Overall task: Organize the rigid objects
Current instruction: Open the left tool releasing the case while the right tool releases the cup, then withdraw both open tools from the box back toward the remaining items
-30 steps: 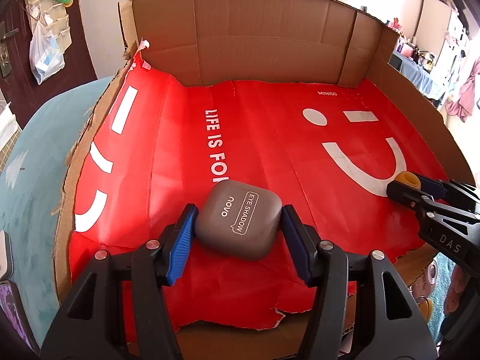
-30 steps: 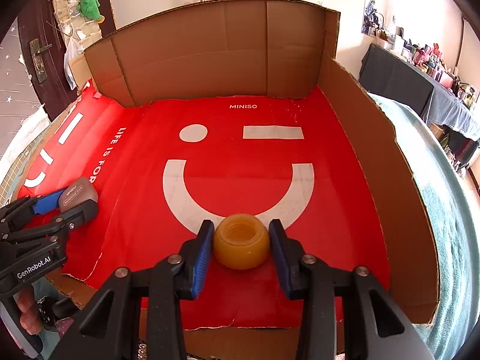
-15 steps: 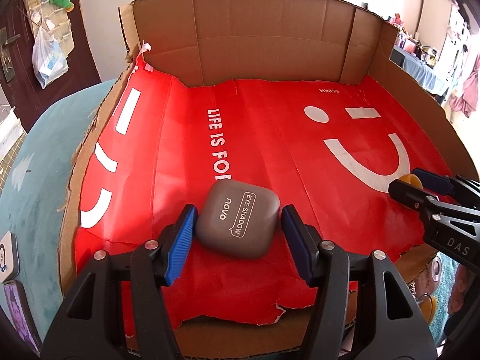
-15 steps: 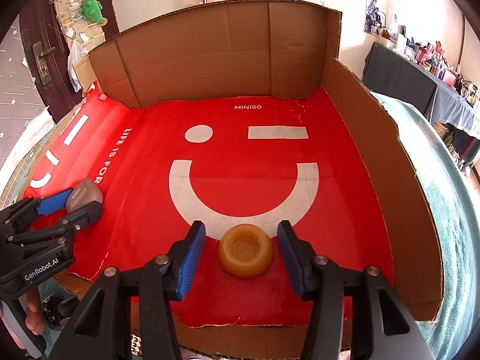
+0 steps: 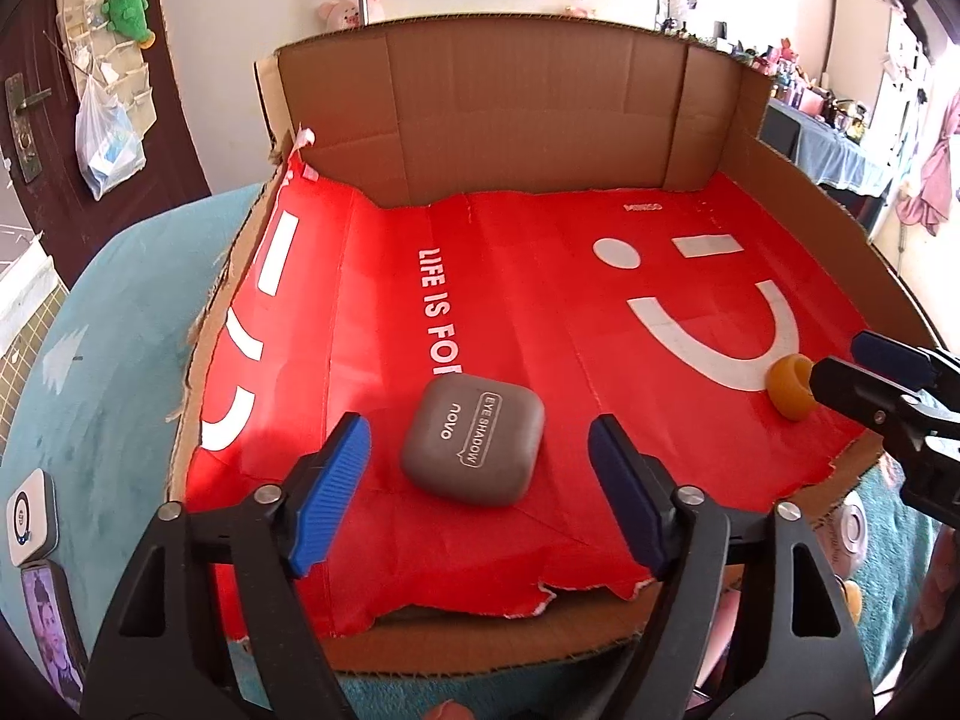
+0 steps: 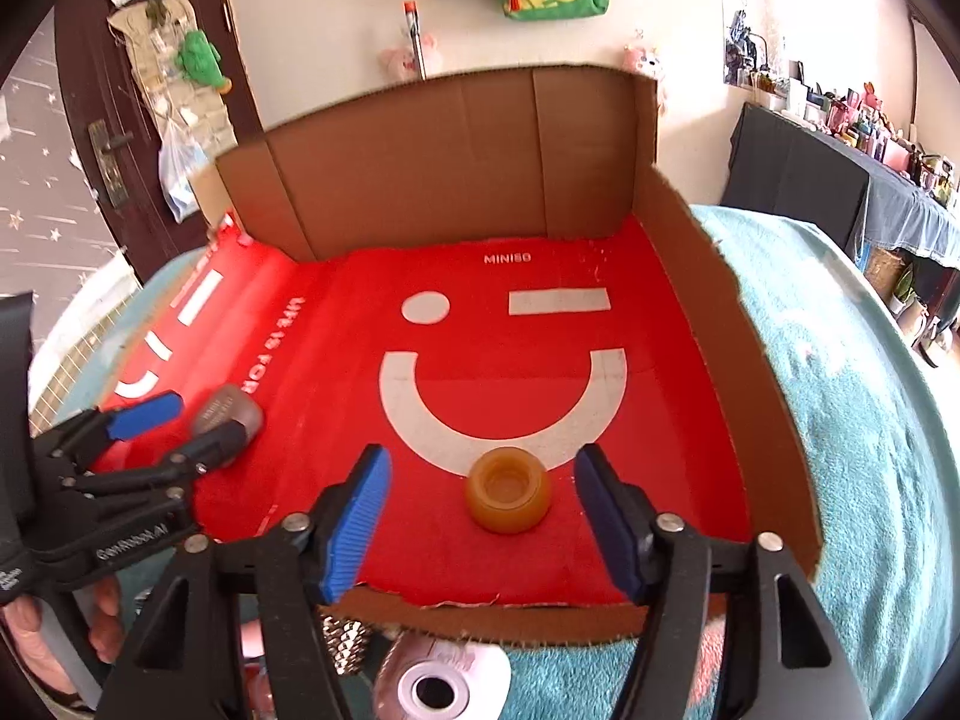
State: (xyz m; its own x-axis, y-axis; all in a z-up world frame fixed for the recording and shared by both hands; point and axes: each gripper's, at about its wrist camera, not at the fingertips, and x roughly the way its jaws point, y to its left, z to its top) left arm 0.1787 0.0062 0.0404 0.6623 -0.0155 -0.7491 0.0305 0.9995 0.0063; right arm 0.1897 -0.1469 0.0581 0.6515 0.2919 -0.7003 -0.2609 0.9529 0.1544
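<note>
I find the cardboard tray (image 5: 528,114), lined with a red printed sheet (image 5: 528,276), resting on a teal cover, with both task items set down near its front edge.

Left side: the grey eye-shadow case (image 5: 473,449) lies flat on the sheet toward the front-left of the tray, lid lettering up. My left gripper (image 5: 480,474) stands wide around it; its jaws have just been opening, and neither blue pad touches the case. I judge this a completed release: the case sits in its own place, well apart from the other item.

Right side: the amber round pot (image 6: 509,498) stands upright near the front edge, at the foot of the white smile print. My right gripper (image 6: 483,516) is likewise spread, its jaws having just been opening, with a clear gap on each side of the pot. I judge it placed deliberately apart from the case, so the two form a row along the front.

Not determinable: items below the front edge, including a white-centred round object (image 6: 435,687) and a studded piece, are cut off by the gripper arms. Two flat items at the left frame edge (image 5: 30,519) are cropped. The pot's contents cannot be made out.
</note>
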